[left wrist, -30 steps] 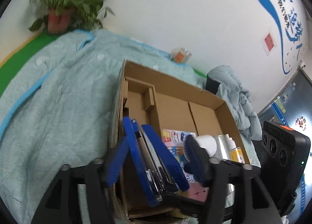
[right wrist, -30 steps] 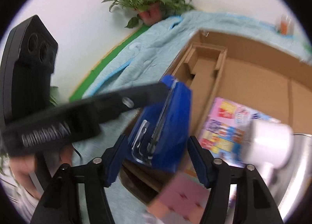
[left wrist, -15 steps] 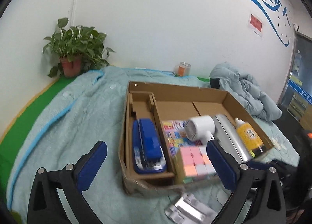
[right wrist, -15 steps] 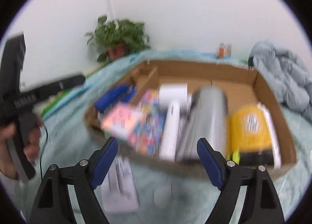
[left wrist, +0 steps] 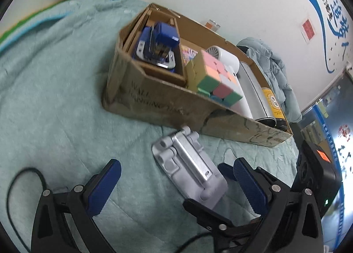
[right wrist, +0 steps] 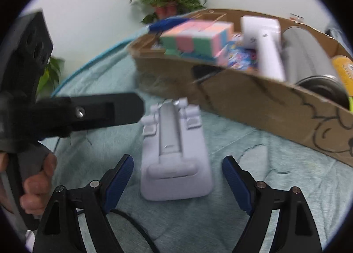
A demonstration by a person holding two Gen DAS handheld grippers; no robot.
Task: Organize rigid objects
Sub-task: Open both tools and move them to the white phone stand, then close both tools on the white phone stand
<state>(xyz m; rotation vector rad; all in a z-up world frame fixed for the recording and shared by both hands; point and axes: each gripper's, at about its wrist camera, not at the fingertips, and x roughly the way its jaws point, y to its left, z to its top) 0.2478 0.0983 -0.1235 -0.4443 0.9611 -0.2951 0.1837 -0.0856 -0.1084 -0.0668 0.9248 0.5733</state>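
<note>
A: Both our grippers, left [left wrist: 174, 183] and right [right wrist: 177, 177], have their jaws wide apart and empty. The stand [right wrist: 174, 156] lies flat on the quilt [left wrist: 55, 98], just in front of the box [left wrist: 167, 103].

B: We risk crowding each other; both of us aim at the same stand.

A: And it's flat and broad. If our pads close on its slick top instead of its sides, we'd likely push it into the soft quilt or skid it against the box.
</note>
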